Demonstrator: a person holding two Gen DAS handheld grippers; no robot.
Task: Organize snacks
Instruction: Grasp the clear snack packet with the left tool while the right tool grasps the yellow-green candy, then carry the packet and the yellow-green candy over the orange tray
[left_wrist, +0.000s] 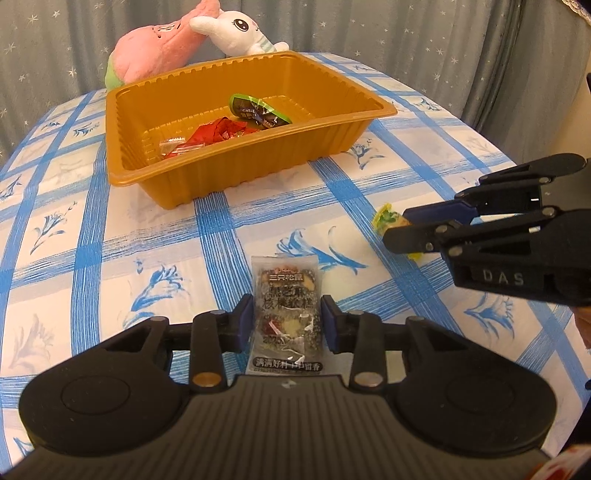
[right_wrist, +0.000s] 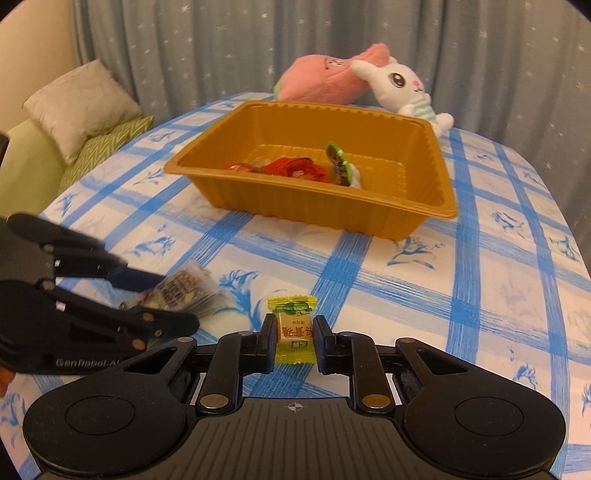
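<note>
A dark clear-wrapped snack packet (left_wrist: 286, 306) sits between the blue pads of my left gripper (left_wrist: 287, 314), which is shut on its two long edges. In the right wrist view the same packet (right_wrist: 184, 290) shows in the left gripper (right_wrist: 173, 299) at the lower left. My right gripper (right_wrist: 295, 332) is shut on a small yellow candy (right_wrist: 293, 326) just above the tablecloth. From the left wrist view, the right gripper (left_wrist: 402, 227) and candy (left_wrist: 388, 218) are at the right. The orange tray (left_wrist: 207, 181) beyond holds red wrappers (left_wrist: 218, 134) and a green packet (left_wrist: 258, 110).
A blue-checked cloth (right_wrist: 480, 295) covers the table. A pink plush (left_wrist: 155, 48) and a white rabbit plush (left_wrist: 236, 29) lie behind the tray against a grey curtain. Cushions (right_wrist: 77, 107) rest on a green seat off the table's left side.
</note>
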